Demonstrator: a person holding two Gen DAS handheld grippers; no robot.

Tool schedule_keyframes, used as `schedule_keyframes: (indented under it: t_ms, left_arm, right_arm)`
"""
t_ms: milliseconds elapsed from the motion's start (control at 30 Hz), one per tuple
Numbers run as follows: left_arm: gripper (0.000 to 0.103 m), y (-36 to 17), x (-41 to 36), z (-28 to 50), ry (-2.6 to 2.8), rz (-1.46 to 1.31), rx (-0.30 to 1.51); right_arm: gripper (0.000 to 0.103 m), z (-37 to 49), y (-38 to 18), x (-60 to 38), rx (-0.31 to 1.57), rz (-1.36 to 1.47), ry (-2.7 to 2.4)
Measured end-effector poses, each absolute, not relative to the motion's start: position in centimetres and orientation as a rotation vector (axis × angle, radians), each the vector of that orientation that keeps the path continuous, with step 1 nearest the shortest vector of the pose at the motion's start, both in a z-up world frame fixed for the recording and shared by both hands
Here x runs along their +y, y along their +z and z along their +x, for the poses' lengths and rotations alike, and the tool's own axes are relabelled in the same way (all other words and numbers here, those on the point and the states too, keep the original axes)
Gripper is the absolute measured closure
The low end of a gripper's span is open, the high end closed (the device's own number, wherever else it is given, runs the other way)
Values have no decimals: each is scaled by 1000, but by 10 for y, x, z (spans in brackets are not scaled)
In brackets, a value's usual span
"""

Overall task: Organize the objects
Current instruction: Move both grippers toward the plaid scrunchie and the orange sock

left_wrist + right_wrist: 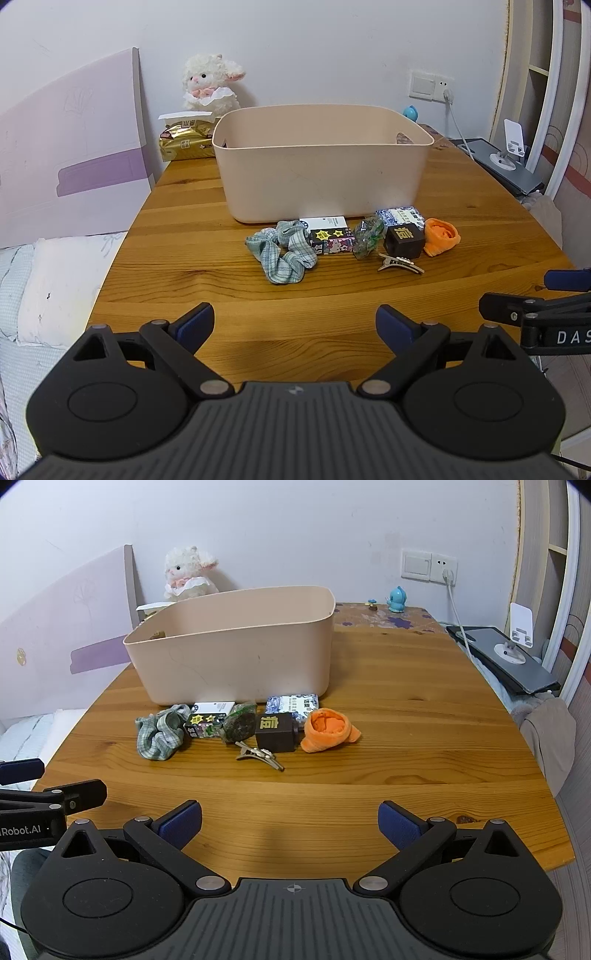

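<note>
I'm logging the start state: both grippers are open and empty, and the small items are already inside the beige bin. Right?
Not quite. The small items, such as the plaid scrunchie and orange cloth, lie on the table in front of the beige bin, as both wrist views show. The rest holds.

Both views are evenly and softly lit, with a cool cast on the wall. A pale sheen is seen on the counter at its left side, and faint soft shadows are cast toward the camera beneath the bin. Strong fisheye bending is shown at the edges, where the corners are darkened. The centre is rendered sharply; mild softness is noted toward the rims.
</note>
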State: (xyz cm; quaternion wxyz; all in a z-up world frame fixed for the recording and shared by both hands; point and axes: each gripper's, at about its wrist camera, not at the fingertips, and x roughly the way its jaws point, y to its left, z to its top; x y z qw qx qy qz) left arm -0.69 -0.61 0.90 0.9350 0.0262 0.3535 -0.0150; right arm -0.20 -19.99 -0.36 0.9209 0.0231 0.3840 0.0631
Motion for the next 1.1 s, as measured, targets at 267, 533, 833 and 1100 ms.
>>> schedule_keyframes:
  t_ms: [267, 533, 833, 1100]
  left_arm:
    - [8, 7, -5, -4, -30, 48, 729]
    - [8, 6, -3, -3, -27, 34, 732]
    - [8, 5, -3, 0, -34, 33, 729]
    - [8, 3, -1, 6, -24, 26, 727]
  right_arm:
    - [0, 0, -5, -202, 794, 49, 132]
    - [0, 0, -6, -203, 796, 49, 132]
    - [0, 4, -7, -206, 802, 42, 110]
    - [0, 11, -10, -206, 809, 35, 104]
